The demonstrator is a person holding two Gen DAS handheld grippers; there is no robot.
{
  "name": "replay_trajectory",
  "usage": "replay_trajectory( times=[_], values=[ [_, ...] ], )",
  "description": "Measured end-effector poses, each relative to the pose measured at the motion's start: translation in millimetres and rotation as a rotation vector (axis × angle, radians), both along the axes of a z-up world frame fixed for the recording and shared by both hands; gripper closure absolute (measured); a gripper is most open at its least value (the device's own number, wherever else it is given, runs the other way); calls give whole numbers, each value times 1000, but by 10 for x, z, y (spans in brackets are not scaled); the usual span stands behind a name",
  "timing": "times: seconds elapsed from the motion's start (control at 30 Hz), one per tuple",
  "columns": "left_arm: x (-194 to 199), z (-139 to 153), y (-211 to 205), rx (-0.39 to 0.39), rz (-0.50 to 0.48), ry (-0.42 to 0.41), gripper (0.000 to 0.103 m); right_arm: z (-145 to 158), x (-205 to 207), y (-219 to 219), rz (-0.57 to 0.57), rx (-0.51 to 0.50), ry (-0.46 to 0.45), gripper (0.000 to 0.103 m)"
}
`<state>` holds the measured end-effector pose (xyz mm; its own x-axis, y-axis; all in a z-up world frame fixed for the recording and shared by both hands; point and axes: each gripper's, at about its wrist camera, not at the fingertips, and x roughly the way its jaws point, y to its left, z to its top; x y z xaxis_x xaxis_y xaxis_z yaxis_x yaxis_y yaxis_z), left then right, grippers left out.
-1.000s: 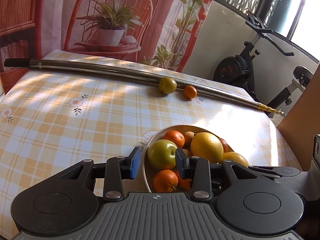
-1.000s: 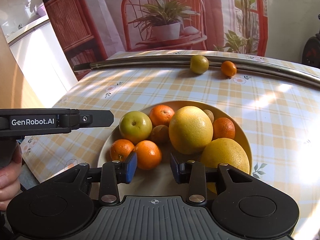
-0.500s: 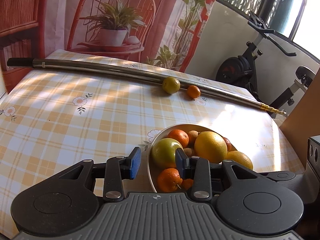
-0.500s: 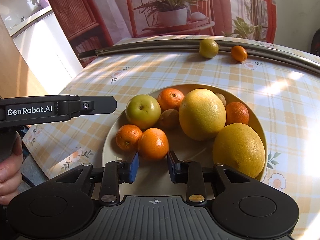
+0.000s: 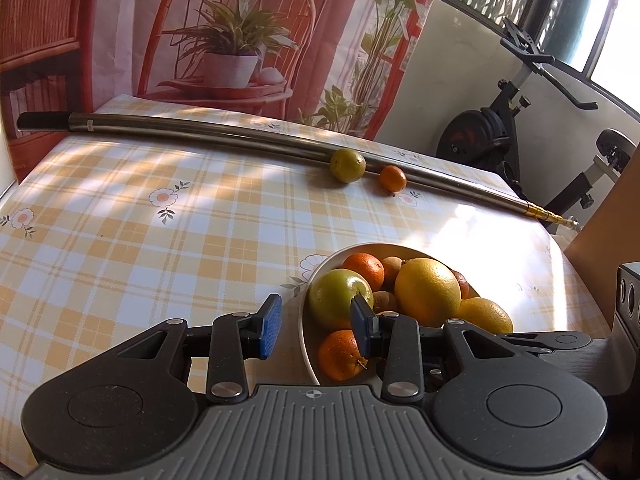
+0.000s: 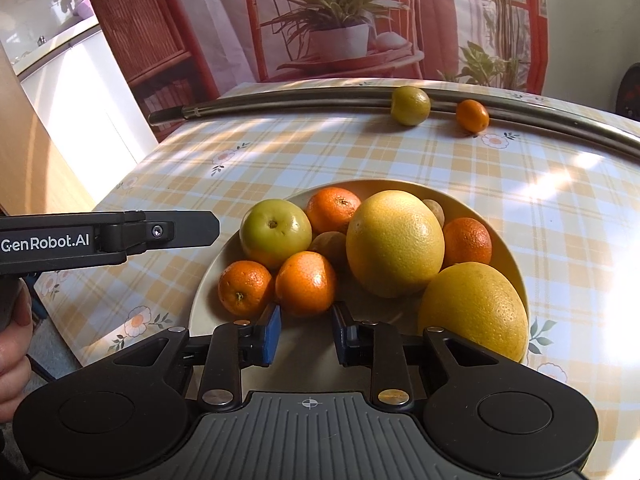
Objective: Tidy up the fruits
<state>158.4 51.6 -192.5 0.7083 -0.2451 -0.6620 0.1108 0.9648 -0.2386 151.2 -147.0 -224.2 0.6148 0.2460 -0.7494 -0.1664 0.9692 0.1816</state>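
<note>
A cream plate (image 6: 486,210) on the checked tablecloth holds a green apple (image 6: 275,230), several small oranges (image 6: 306,282), two big yellow citrus fruits (image 6: 394,242) and brown kiwis. In the left wrist view the same plate (image 5: 306,332) sits low and right, with the apple (image 5: 336,302) near its rim. My right gripper (image 6: 306,334) is open just short of the nearest orange, holding nothing. My left gripper (image 5: 316,328) is open over the plate's left rim, empty. A loose green fruit (image 6: 410,105) and a small orange (image 6: 473,115) lie against a metal pole far back.
A long metal pole (image 5: 224,134) lies across the far side of the table. A printed curtain hangs behind it. An exercise bike (image 5: 500,128) stands beyond the right corner. A hand (image 6: 12,344) holds the left gripper's body (image 6: 108,236), seen at left in the right wrist view.
The right gripper has moved forward toward the plate, so the fruit looks larger and nearer. The left gripper has drifted left and back, putting the plate further right. No fruit has moved.
</note>
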Motion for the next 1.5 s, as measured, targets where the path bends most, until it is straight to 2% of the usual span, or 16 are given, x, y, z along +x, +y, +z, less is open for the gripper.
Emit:
replay_trajectory(
  times=[0.3,0.6,0.83,1.07,1.33,1.5],
  values=[
    [11,69,25,4,4,-25,64,221,-59,-168,-27,45,-52,77],
    [123,355,52,36,12,-110,64,722,-20,-662,-146,57,-211,77],
    [242,585,-4,62,4,-177,64,988,10,-1083,-245,10,-325,77],
    [380,723,-142,92,-28,-222,64,1009,52,-1340,-291,-13,-364,77],
    [580,752,-347,110,-71,-195,64,954,165,-1494,-318,-11,-372,77],
    [800,798,-607,142,-155,-210,64,881,288,-1614,-342,2,-369,77]
  ],
)
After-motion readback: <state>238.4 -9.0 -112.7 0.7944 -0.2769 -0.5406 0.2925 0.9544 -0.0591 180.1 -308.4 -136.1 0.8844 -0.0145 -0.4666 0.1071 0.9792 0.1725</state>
